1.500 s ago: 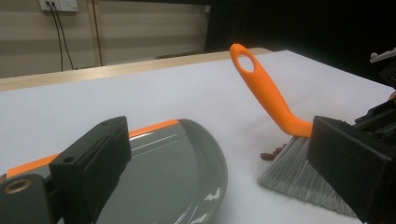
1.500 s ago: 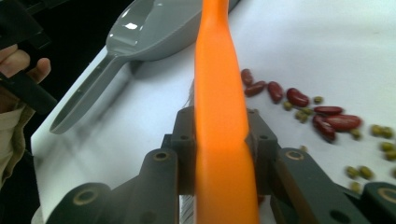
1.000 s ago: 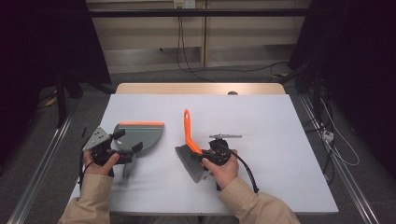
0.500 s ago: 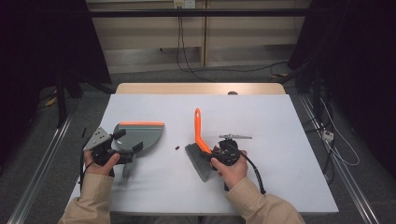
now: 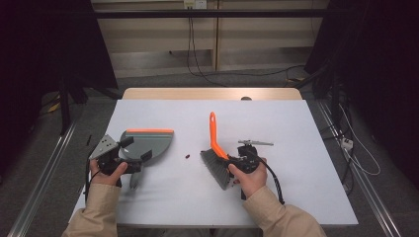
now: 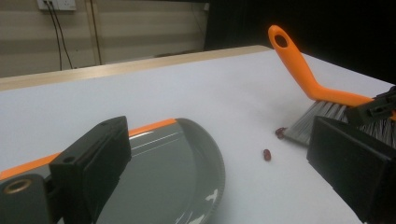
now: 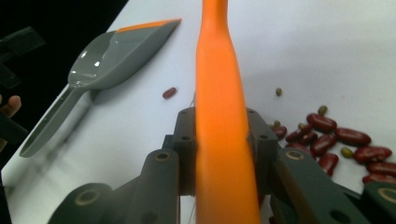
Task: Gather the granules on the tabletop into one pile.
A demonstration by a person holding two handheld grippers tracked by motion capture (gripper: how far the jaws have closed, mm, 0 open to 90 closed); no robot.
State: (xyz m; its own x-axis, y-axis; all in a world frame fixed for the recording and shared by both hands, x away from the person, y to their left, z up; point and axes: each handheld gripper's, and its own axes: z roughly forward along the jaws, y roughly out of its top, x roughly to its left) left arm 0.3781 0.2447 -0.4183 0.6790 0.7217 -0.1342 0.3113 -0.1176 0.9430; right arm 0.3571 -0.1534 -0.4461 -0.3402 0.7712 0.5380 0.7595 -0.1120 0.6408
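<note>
Brush [image 5: 217,157] sits lower centre, my right gripper [image 5: 240,163] clamped on its stiff, light handle. Left gripper [image 5: 129,165] looks apart around the dustpan [image 5: 148,143] handle; beans [image 7: 336,140] roll easily.

Both beige-sleeved forearms reach in over the near edge of the white table [image 5: 296,128]. The left gripper [image 5: 129,168] sits near its left edge, jaws spread; the right gripper [image 5: 233,163], nearer the middle, has its 2 jaws clamped.
</note>
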